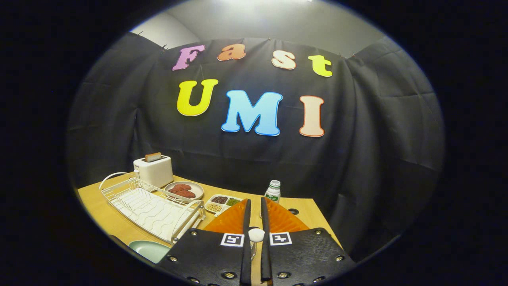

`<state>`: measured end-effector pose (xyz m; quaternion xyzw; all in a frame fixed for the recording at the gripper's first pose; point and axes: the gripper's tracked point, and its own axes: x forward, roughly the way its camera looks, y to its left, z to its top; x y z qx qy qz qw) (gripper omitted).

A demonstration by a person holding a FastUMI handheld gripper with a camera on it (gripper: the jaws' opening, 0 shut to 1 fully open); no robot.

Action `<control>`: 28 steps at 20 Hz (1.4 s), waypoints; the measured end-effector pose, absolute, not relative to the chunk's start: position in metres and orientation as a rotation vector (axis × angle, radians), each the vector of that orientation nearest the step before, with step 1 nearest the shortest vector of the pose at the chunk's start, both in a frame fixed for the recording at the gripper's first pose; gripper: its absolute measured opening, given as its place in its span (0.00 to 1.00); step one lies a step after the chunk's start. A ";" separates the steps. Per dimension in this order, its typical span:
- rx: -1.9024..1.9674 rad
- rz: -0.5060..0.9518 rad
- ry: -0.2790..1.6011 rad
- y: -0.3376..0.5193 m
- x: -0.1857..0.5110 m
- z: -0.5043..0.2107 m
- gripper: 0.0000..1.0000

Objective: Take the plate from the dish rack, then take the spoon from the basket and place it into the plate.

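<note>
The gripper (254,206) pinches the spoon (256,235) between its 2 narrowed fingers. The plate (149,250) lies just beside the dish rack (152,208).

You are looking at a dim booth lit from overhead: the far ceiling (254,16) glows pale, and the black cloth wall (373,131) soaks up most of that light. The wooden surface (99,206) stays warm and evenly lit, with only soft shadows under the dish rack (151,206). Fisheye distortion bows the cloth folds and the surface's edges outward. Far things read sharp; the near claw (254,204) looks slightly soft, with small glints on its screws.
</note>
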<state>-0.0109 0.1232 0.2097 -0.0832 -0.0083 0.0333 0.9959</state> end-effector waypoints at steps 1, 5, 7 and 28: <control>-0.171 0.057 -0.021 0.122 -0.016 0.218 0.09; -0.185 0.047 -0.037 0.127 -0.039 0.250 0.09; -0.178 0.045 -0.048 0.131 -0.047 0.263 0.09; -0.083 0.222 0.210 0.206 -0.085 0.192 0.09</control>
